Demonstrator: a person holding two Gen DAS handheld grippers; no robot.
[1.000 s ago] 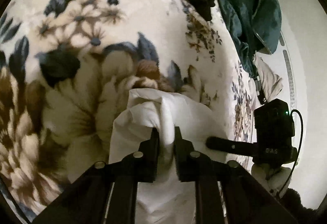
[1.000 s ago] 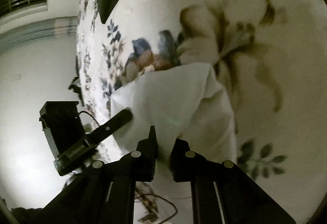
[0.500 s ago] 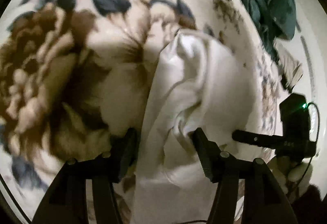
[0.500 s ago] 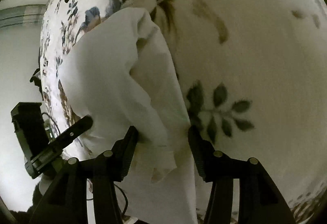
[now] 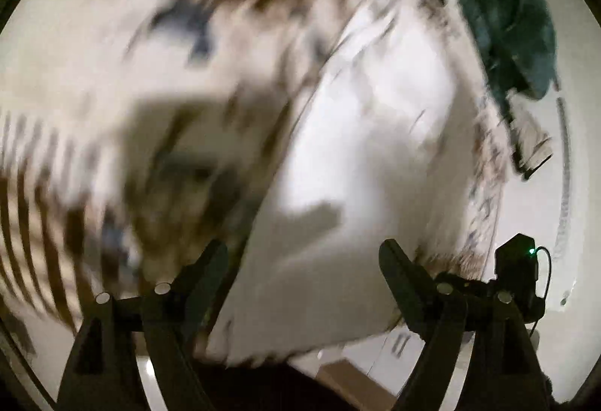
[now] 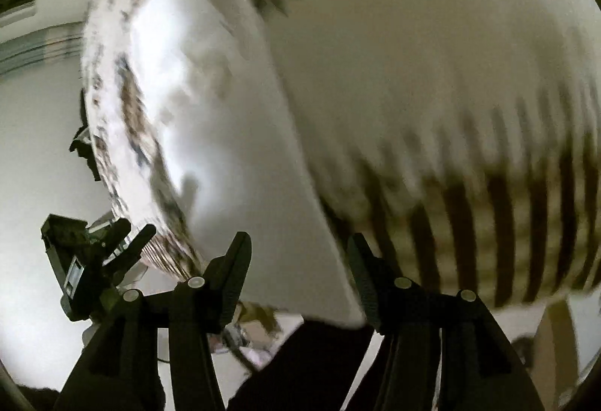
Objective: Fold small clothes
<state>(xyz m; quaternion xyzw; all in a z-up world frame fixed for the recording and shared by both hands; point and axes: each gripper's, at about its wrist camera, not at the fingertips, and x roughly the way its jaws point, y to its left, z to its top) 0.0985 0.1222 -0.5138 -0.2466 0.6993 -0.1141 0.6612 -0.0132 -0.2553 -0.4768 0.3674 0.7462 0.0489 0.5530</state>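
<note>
A white garment (image 5: 368,155) lies flat on the floral blanket (image 5: 112,35), blurred by motion. My left gripper (image 5: 302,261) is open and empty, its fingers astride the garment's near edge. In the right wrist view the same white garment (image 6: 225,133) lies on the blanket (image 6: 432,54). My right gripper (image 6: 298,253) is open and empty above the garment's near corner. The left gripper (image 6: 127,238) shows at the lower left of the right wrist view, open.
A dark teal garment (image 5: 514,9) is heaped at the blanket's far right edge. The blanket's striped border (image 6: 488,223) hangs at the near edge. The right gripper's body (image 5: 518,276) shows at lower right. White floor (image 6: 33,148) lies beyond the bed.
Both grippers went from shut on the white garment to open, letting it drop flat. Both have pulled back toward the blanket's near edge; the views are now motion-blurred.
</note>
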